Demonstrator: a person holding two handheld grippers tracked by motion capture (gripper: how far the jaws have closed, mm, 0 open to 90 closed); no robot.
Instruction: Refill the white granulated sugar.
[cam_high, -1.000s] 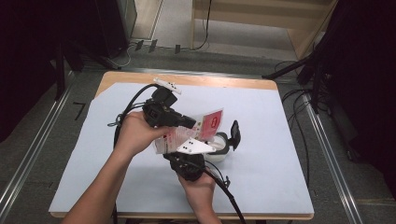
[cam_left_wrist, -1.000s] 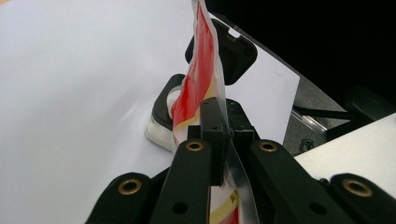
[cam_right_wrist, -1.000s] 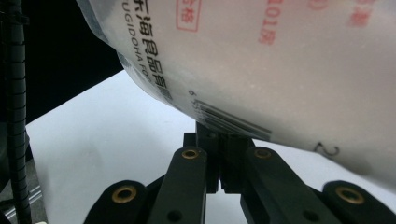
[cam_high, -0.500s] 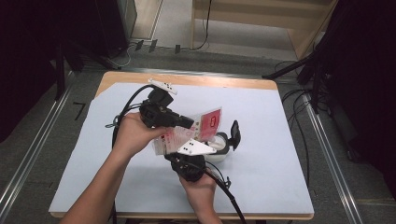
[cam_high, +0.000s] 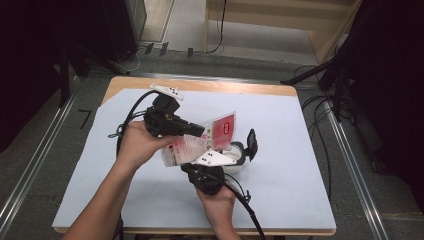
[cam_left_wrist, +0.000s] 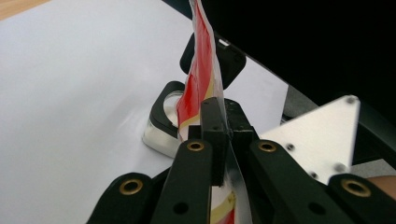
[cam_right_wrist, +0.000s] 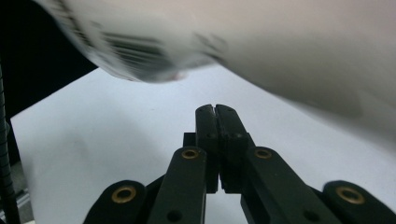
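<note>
Near the tabletop's middle, the left gripper (cam_left_wrist: 219, 135) pinches a red sachet (cam_high: 200, 142) above the lidded container (cam_high: 235, 159); the right gripper (cam_right_wrist: 215, 121), jaws together, holds nothing. Tearing it open seems next.

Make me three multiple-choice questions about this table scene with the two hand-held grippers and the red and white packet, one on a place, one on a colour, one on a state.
1. Where is the red and white plastic packet?
A. flat on the floor
B. held above the small metal container
C. at the table's far left corner

2. What colour covers the table top?
A. white
B. green
C. black

3. How do the jaws of the left gripper stand?
A. wide open
B. shut with nothing between them
C. shut on the packet

Answers: 1 B, the high view shows it over the container; 2 A, a white sheet; 3 C, the left gripper view shows the packet pinched.
</note>
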